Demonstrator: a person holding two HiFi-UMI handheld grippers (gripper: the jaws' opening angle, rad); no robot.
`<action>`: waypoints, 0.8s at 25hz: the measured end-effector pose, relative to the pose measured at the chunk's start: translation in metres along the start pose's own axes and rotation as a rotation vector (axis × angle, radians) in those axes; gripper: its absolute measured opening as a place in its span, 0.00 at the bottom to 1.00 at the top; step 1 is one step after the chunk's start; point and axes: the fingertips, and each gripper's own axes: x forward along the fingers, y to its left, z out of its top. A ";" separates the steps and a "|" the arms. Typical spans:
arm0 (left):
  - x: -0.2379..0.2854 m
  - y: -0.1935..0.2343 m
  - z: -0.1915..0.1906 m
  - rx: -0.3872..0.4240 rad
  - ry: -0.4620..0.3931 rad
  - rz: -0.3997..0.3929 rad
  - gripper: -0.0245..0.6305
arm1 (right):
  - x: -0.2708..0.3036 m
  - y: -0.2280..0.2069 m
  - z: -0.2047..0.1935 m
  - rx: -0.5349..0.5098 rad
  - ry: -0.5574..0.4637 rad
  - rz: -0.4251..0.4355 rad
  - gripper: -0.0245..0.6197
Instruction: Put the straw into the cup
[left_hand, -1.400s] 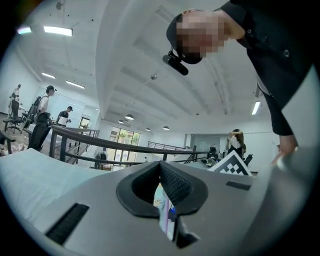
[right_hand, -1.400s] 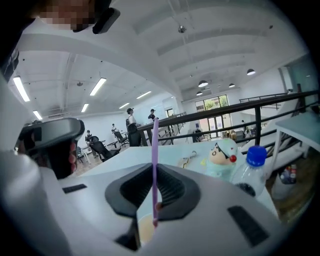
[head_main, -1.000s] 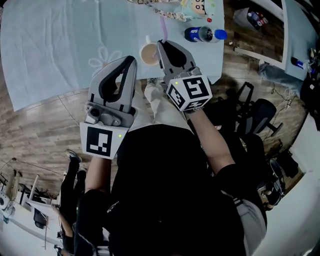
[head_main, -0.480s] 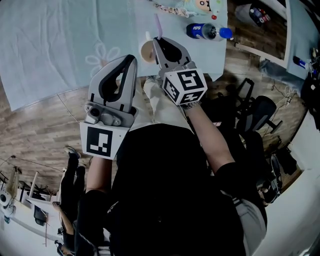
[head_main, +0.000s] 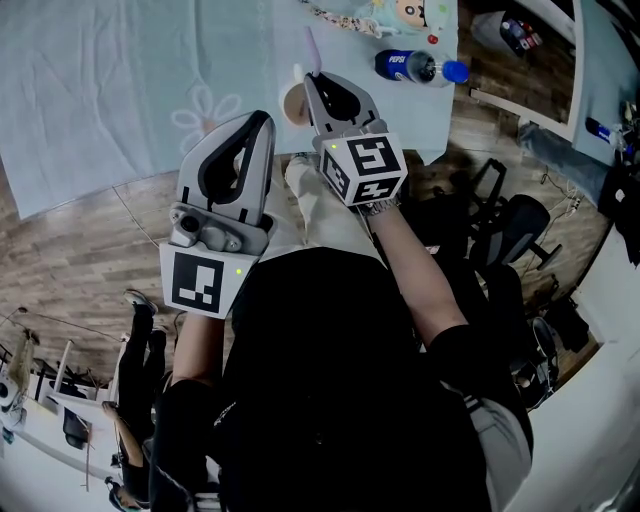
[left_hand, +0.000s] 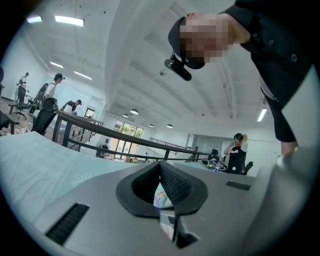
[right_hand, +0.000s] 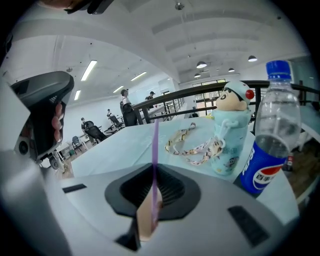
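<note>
A thin purple straw (right_hand: 155, 145) stands upright between the pads of my right gripper (right_hand: 154, 167), which is shut on it. In the head view this gripper (head_main: 311, 80) hangs over a white cup (head_main: 292, 105) of tan drink near the table's front edge, and the straw (head_main: 313, 50) sticks out beyond its tips. Through the gap under the jaws the tan cup (right_hand: 144, 220) shows, with the straw's lower end running down toward it. My left gripper (head_main: 264, 119) is held level to the left of the cup, shut with nothing in it (left_hand: 160, 164).
A blue-capped cola bottle (right_hand: 270, 145) lies on the pale blue tablecloth (head_main: 120, 90) to the right of the cup. Behind it are a cartoon drink bottle (right_hand: 230, 135) and a patterned lanyard (right_hand: 190, 142). Wooden floor and office chairs (head_main: 510, 225) lie beside the table.
My right gripper has sunk and moved forward over the cup, taking the straw with it. The left gripper has stayed in place.
</note>
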 end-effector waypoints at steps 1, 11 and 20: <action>0.001 0.000 0.000 -0.001 -0.002 -0.001 0.06 | 0.001 0.000 0.000 -0.005 0.005 0.001 0.09; 0.004 0.001 0.002 0.000 -0.002 0.000 0.06 | 0.005 0.004 -0.001 -0.027 0.038 0.023 0.15; 0.003 -0.003 0.006 0.010 -0.006 -0.001 0.06 | -0.001 0.009 -0.002 -0.023 0.056 0.056 0.33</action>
